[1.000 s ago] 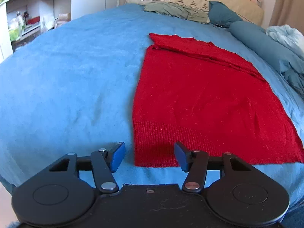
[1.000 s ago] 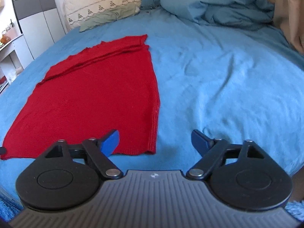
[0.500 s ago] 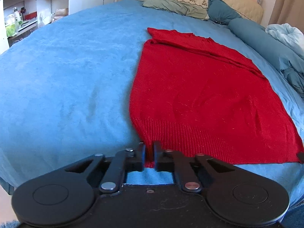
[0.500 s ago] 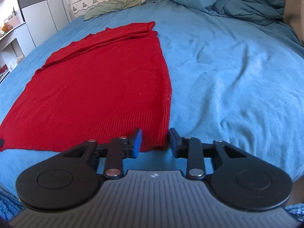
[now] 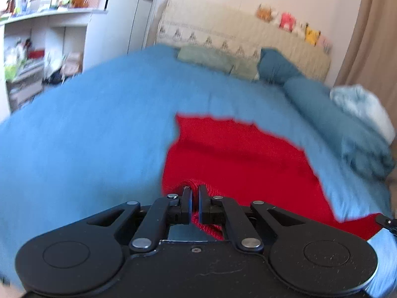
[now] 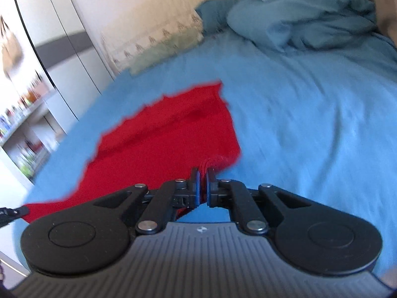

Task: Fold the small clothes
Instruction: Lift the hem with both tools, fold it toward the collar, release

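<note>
A red knit garment (image 5: 238, 159) lies on the blue bed cover (image 5: 86, 136); it also shows in the right wrist view (image 6: 161, 139). My left gripper (image 5: 194, 193) is shut on its near left hem corner and holds it lifted off the bed. My right gripper (image 6: 202, 177) is shut on the near right hem corner, also lifted. The hem bunches between each pair of fingers. Both views are motion-blurred. The far end of the garment still rests flat on the bed.
Pillows (image 5: 215, 58) and a headboard (image 5: 235, 32) with plush toys are at the far end. A rumpled blue duvet (image 6: 305, 17) lies at the right. White shelves (image 5: 37, 57) and a wardrobe (image 6: 62, 39) stand at the left.
Both grippers went from open to shut on the hem corners, then lifted them up and moved forward toward the far end of the garment.
</note>
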`<state>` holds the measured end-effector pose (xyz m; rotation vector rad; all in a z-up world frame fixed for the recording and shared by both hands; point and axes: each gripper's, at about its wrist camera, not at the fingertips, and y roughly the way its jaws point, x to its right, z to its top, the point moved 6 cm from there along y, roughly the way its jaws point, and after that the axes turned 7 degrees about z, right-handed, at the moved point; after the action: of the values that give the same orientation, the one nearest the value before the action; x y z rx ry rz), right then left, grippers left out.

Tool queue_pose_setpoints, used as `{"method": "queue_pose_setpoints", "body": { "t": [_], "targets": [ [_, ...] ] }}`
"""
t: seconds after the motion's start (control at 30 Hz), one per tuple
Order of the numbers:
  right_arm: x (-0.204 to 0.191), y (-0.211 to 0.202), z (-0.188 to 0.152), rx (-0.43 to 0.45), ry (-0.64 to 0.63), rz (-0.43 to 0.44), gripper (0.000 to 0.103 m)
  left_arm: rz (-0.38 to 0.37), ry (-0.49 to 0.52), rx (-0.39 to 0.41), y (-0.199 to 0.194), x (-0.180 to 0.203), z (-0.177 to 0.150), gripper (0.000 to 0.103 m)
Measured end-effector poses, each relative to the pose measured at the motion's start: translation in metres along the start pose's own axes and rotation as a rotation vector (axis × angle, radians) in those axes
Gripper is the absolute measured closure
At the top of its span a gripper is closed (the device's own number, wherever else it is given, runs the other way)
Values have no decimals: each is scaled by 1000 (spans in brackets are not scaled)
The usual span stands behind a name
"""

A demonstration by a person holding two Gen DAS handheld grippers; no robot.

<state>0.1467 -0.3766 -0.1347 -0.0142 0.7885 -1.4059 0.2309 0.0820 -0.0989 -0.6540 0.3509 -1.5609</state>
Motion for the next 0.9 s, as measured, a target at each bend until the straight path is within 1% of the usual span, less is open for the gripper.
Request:
{"method": "queue_pose_setpoints", "body": {
  "t": [0.07,0.13,0.2,0.23,0.27,0.3,0.37,0.4,0.47,0.53,0.57,0.6,0.63,0.67,0.7,0.73,0.77,0.8,0.83,0.87,0.9],
  "targets": [
    [-5,19,46,31,15,24,83,-23,-16,21,23,9,41,99],
    [-8,49,94,44,51,50,83,12,-14,47,59,19,86,99],
    [-11,88,137,56,76,64,83,45,-12,60,101,29,124,99],
    [-10,113,157,57,77,60,83,63,-17,64,129,36,143,99],
    [-8,138,173,57,72,46,83,74,-20,61,151,41,155,99],
    [-5,165,187,52,65,28,83,97,-26,54,183,48,167,99],
    [6,226,204,39,62,2,83,117,-50,28,238,55,178,99],
    [13,254,207,33,70,-5,83,123,-71,17,268,57,178,99],
    [33,316,201,11,93,-10,83,141,-115,-26,332,57,169,99],
    [57,365,187,-17,116,-35,83,165,-145,-69,379,49,150,99],
    [68,384,180,-25,128,-44,83,181,-162,-92,399,42,140,99],
    [77,398,175,-25,135,-48,83,188,-176,-96,409,38,136,99],
    [85,409,173,-23,135,-48,83,185,-200,-105,417,33,131,99],
    [89,416,173,-22,129,-38,83,167,-211,-117,423,30,130,98],
    [92,422,174,-27,120,-27,82,160,-199,-117,424,29,131,94],
    [92,425,176,-27,114,-20,79,167,-183,-104,421,27,134,82],
    [93,424,178,-17,107,-16,77,182,-166,-91,416,26,140,54],
    [93,423,180,-14,91,-17,59,200,-148,-75,409,25,144,42],
    [91,417,183,-10,67,-29,31,220,-118,-41,395,25,151,27],
    [86,409,185,4,39,-42,20,234,-78,-8,375,26,154,20],
    [78,398,186,17,-1,-44,7,250,-31,13,358,30,155,15]
  ]
}}
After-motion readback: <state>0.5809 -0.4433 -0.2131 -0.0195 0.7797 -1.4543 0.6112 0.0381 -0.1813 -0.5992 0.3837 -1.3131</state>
